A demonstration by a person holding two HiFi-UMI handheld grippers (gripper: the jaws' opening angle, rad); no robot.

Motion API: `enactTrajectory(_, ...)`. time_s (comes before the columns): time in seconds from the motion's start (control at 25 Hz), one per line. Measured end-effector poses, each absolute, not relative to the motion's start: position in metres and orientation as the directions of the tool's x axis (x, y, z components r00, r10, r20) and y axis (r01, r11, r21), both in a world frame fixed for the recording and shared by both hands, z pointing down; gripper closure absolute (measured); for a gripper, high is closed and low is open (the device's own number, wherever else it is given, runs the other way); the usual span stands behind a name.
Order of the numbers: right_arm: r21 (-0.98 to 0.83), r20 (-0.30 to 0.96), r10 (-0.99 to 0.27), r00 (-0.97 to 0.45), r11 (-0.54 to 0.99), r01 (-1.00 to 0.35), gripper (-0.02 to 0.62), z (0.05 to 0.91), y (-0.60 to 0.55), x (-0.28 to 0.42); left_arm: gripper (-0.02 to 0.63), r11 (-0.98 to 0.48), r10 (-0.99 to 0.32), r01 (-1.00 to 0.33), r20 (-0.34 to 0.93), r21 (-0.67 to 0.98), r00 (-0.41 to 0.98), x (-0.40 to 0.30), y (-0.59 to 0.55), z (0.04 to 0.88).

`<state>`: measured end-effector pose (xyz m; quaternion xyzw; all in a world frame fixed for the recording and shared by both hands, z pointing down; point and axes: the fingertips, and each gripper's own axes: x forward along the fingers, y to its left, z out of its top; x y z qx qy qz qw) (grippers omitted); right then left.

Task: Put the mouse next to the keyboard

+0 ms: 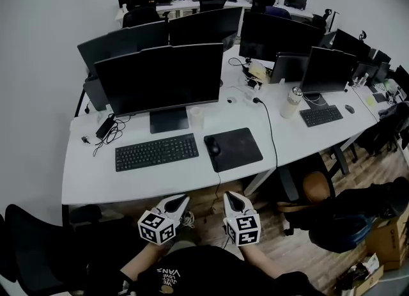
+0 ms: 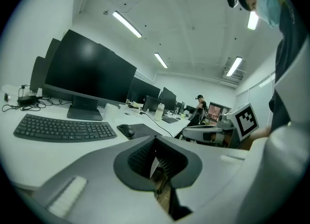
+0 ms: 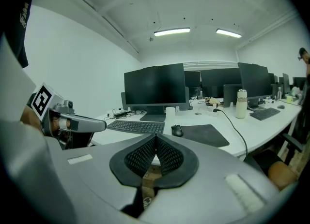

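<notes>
White office surface (image 1: 89, 186) fills the head view, with a dark monitor (image 1: 160, 77) at its back. From the left, the keyboard (image 1: 156, 151) lies square to the front edge. Just beside its right end the mouse (image 1: 212, 146) rests on the left margin of a black mouse pad (image 1: 238, 149), close to the keyboard but not touching it. Its long axis runs from the front edge towards the monitor, roughly at right angles to the keyboard. The nose probably points at the monitor, though the mouse is too small here to be sure. It should be light and rigid, with a smooth domed shell that could slip, so the narrow flanks at mid-body look like the best place to pinch it. Below the surface edge, well short of the mouse, the left hand-held gripper (image 1: 183, 198) is clenched on nothing. To its right, the right hand-held gripper (image 1: 231, 197) is likewise closed and empty.
</notes>
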<state>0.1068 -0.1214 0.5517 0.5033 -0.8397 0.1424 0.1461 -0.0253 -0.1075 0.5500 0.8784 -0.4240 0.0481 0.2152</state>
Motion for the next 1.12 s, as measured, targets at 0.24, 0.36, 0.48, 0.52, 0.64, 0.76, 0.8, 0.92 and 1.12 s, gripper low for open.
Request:
enactTrajectory(0.24,-0.077,0.377,-0.819,-0.433,0.438,-0.895,0.592,0.551,-0.111,0.112,0.604,-0.571,-0.717,-0.763,0.270,0.303,0.643,-0.024,-0.093,0.549)
enactTrajectory(0.36,-0.075,0.370,-0.828,-0.422,0.426,-0.902,0.592,0.550,-0.105,0.117,0.604,-0.576,-0.716,-0.761,0.266,0.298,0.646,-0.021,-0.087,0.548)
enactTrajectory(0.48,-0.079,0.366,-0.830,-0.421,0.424,-0.902,0.592,0.550,-0.098,0.118,0.604,-0.573,-0.715,-0.763,0.272,0.300,0.644,-0.019,-0.080,0.550)
enactTrajectory(0.52,-0.081,0.364,-0.830,-0.422,0.423,-0.902,0.592,0.550,-0.097,0.119,0.604,-0.569,-0.718,-0.765,0.272,0.302,0.641,-0.019,-0.080,0.551)
enactTrajectory(0.64,-0.093,0.354,-0.836,-0.420,0.415,-0.905,0.592,0.548,-0.095,0.124,0.604,-0.547,-0.736,-0.779,0.268,0.307,0.622,-0.020,-0.081,0.552)
enactTrajectory(0.76,-0.103,0.346,-0.840,-0.417,0.408,-0.907,0.592,0.545,-0.092,0.129,0.604,-0.531,-0.748,-0.789,0.268,0.308,0.608,-0.021,-0.078,0.553)
enactTrajectory(0.8,-0.106,0.343,-0.841,-0.417,0.407,-0.907,0.592,0.544,-0.091,0.130,0.604,-0.529,-0.749,-0.792,0.270,0.306,0.605,-0.021,-0.076,0.553)
enactTrajectory(0.92,-0.115,0.340,-0.843,-0.417,0.403,-0.908,0.592,0.543,-0.090,0.133,0.604,-0.522,-0.753,-0.797,0.276,0.305,0.598,-0.020,-0.072,0.556)
enactTrajectory(1.12,-0.119,0.343,-0.841,-0.418,0.402,-0.908,0.592,0.545,-0.090,0.138,0.604,-0.515,-0.755,-0.801,0.281,0.306,0.592,-0.017,-0.072,0.558)
